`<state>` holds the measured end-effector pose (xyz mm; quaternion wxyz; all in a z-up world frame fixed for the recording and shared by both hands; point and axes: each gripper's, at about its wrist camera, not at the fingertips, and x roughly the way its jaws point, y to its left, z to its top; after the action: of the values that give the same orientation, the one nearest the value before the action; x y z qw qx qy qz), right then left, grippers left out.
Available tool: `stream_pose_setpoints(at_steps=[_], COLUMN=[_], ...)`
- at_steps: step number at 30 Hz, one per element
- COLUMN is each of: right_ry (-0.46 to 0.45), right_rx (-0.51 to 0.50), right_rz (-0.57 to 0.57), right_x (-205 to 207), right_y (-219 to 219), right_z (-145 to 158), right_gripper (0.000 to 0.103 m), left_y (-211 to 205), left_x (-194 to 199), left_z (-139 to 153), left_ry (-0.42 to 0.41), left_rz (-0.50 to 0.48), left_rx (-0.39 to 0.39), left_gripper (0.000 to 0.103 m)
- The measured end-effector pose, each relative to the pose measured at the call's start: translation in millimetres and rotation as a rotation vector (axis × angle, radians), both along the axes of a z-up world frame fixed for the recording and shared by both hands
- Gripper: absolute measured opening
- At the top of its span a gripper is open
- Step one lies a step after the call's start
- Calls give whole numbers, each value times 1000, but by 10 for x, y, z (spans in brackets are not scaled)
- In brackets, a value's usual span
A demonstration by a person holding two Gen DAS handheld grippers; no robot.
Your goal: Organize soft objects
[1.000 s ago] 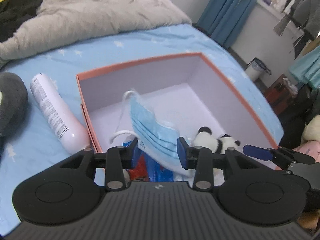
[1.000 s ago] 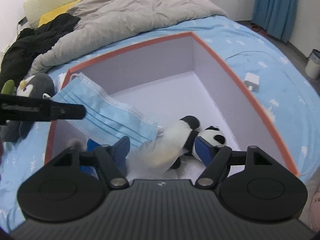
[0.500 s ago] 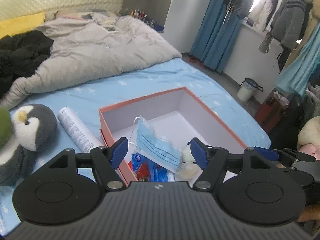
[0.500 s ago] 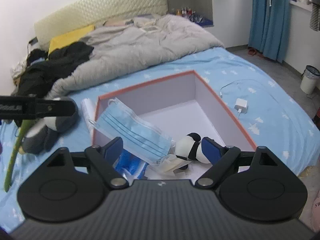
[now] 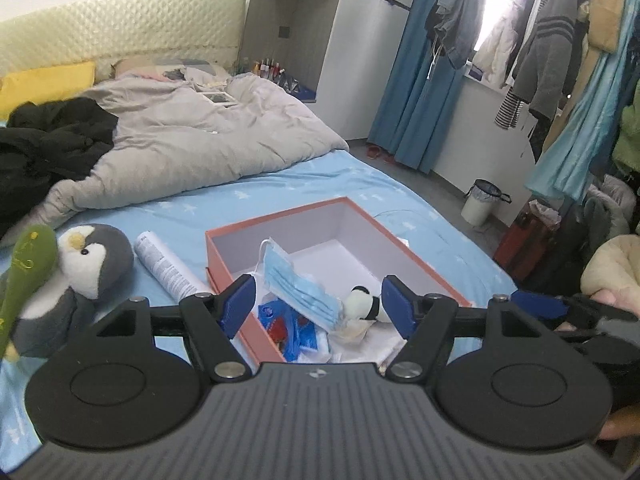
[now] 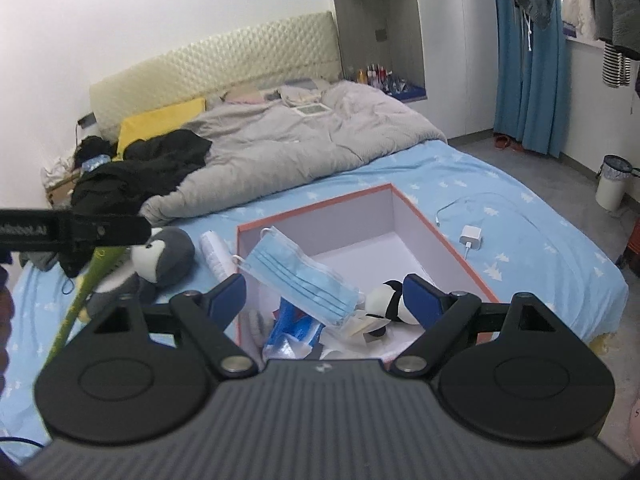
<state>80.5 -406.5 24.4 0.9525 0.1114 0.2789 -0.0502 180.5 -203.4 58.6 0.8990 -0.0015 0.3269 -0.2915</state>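
An orange box [image 5: 276, 216] [image 6: 316, 208] with a pale lilac inside stands on the blue sheet. A blue face mask [image 5: 296, 284] [image 6: 300, 276] leans against its left wall, above blue and red packets [image 5: 296, 328]. A small panda plush [image 5: 362, 302] [image 6: 390, 300] lies beside it. My left gripper [image 5: 318, 300] hangs open above the box's near end, holding nothing. My right gripper [image 6: 324, 292] is open and empty too, raised over the same end. A penguin plush [image 5: 92, 260] [image 6: 164, 254], a green plush [image 5: 28, 260] and a white tube [image 5: 164, 264] lie left of the box.
A grey duvet [image 5: 192, 140] and black clothes [image 5: 48, 140] cover the far half of the bed. A white charger [image 6: 470, 236] with its cable lies right of the box. A bin [image 6: 610, 184] stands on the floor; clothes hang at the right.
Both grippers have drawn back and up from the box and their jaws have widened. The mask left the left jaws and the panda the right jaws; both now rest in the box.
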Motion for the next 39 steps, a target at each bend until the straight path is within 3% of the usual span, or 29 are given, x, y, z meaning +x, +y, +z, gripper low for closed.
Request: stream_pose_setpoints(at_steps=[7,18,39], right_ry=[-43,-56,-42], right_rx=[-7,14,0], right_rz=[-34,-62,-11], right_x=[-376,-816,-1072], right_y=[90,168,494], right_z=[78,30,-245], right_gripper=[87,87,87], left_y=[53,208,544], left_x=[-465,-896,-1233], left_z=[19,6,-270], left_ry=[-54,-48,-23], left_rz=[-10,-5,48], left_rx=[17,-22,-35], left_gripper=[74,74,74])
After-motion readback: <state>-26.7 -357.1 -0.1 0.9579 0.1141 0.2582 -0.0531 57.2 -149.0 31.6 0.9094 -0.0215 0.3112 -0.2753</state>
